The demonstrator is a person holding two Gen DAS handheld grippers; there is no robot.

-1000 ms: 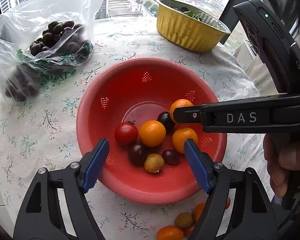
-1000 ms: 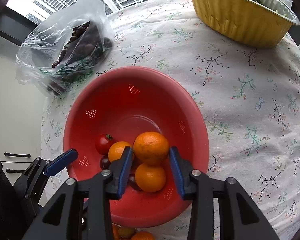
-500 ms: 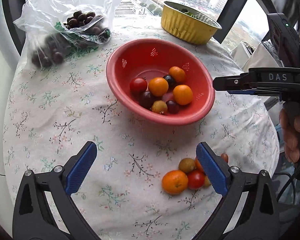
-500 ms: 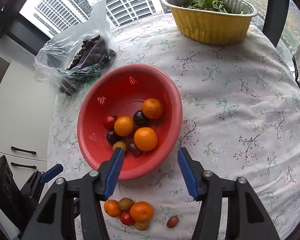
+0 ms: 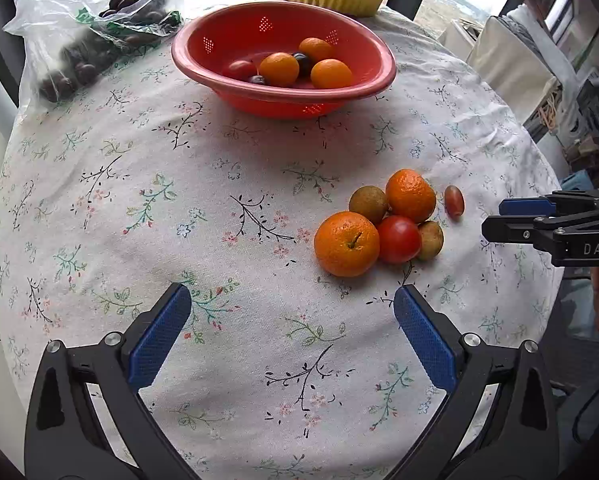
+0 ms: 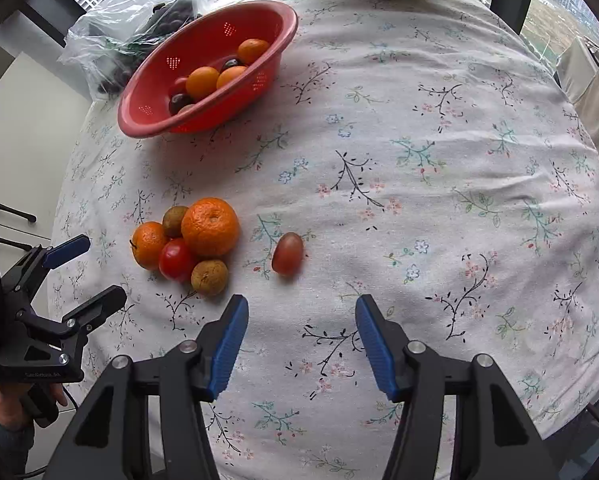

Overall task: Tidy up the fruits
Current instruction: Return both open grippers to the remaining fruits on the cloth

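Gaping empty above the cloth-covered surface (image 5: 219, 184), both the left gripper (image 5: 291, 320) and right gripper (image 6: 299, 332) have jaws freshly widened, near a fruit cluster (image 6: 187, 248) and lone grape (image 6: 287, 258), the red colander (image 5: 283, 92) of fruit farther off.

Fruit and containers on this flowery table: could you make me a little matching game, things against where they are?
Things:
1. red colander
2. plastic bag
3. lone grape
4. red tomato

Places:
A. alone on the cloth, apart from the pile
B. in the loose fruit pile
C. beside the colander, holding dark fruit
D. holding oranges and dark fruit

Pairs: 1-D, 2-C, 3-A, 4-B
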